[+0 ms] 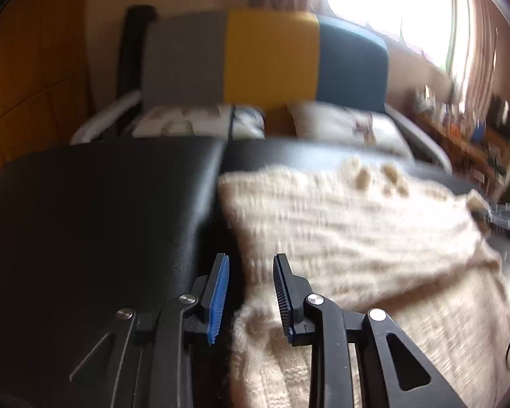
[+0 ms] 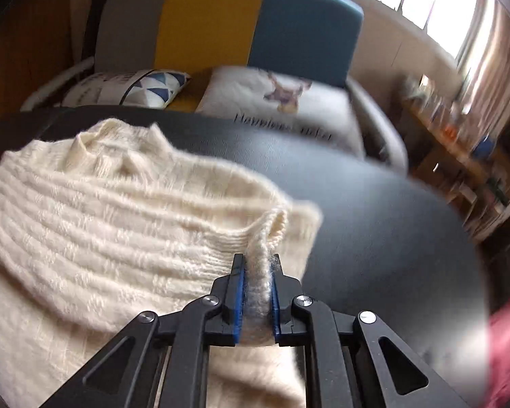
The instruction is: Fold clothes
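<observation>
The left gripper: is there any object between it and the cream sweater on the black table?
Nothing visible stands in the way. The left gripper is open directly over the near edge of the cream sweater, with only knit and bare black table beneath. The right gripper is already shut on a sweater fold.

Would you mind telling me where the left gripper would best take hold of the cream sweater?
Probably the sweater's near left edge, just ahead of the left gripper, which is open. That edge lies flat on the black table, so come in low from the bare table side. It would mirror the right gripper, which is shut on the sweater's opposite edge.
</observation>
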Demonstrator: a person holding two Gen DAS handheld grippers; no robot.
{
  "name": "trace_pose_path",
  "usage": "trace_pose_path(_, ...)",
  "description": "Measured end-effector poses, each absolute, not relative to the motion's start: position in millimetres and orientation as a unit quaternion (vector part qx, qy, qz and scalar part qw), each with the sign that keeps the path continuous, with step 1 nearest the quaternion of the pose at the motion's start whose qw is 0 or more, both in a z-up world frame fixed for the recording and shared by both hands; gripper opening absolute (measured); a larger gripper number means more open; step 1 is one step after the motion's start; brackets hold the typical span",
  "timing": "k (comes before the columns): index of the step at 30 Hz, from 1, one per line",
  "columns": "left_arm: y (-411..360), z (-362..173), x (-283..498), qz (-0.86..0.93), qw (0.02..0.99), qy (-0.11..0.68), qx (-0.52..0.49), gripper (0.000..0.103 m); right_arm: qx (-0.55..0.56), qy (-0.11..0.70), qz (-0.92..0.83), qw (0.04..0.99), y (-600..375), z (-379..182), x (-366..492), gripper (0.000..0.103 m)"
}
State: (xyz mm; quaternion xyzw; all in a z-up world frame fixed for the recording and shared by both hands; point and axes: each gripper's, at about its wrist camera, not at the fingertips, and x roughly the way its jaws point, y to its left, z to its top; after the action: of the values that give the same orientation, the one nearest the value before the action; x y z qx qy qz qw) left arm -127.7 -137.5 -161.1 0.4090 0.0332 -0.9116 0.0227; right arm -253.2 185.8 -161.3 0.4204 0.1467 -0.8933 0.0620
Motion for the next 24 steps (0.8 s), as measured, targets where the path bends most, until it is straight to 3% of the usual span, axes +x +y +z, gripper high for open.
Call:
trace_pose_path(3, -134, -180, -128, -0.905, 0.024, 0.006, 0.425, 0.032, 0.446, 0.130, -0.884, 0.053, 194, -176, -270, 0.013)
trace_pose_path(6, -143, -179, -127, -0.902, 0.022, 0.032, 0.430, 0.034, 0.443, 0.092, -0.890, 0.051, 206, -186, -271, 0.015)
trace_pose_path(10, -148, -160, -114, -0.913, 0.037, 0.056, 0.403, 0.032, 0.437, 0.037, -0.898, 0.042, 225, -172, -264, 0.038)
trace_pose_path(12, -145, -153, -102, -0.920, 0.025, 0.074, 0.385, 0.032, 0.409, 0.013, -0.911, 0.052, 230, -152, -253, 0.039)
trace_pose_path(14, -137, -149, -95, -0.924, 0.013, 0.078, 0.374, 0.032, 0.390, -0.015, -0.917, 0.087, 229, -137, -241, 0.052)
trace_pose_path(16, -125, -151, -97, -0.923, 0.005, 0.070, 0.379, 0.032, 0.384, -0.030, -0.915, 0.122, 220, -129, -230, 0.058)
trace_pose_path(19, -117, -168, -105, -0.909, 0.026, 0.056, 0.412, 0.032, 0.399, -0.027, -0.903, 0.156, 194, -138, -221, 0.058)
trace_pose_path(24, -113, -176, -113, -0.903, 0.035, 0.055, 0.424, 0.033, 0.443, 0.016, -0.887, 0.124, 163, -173, -214, 0.058)
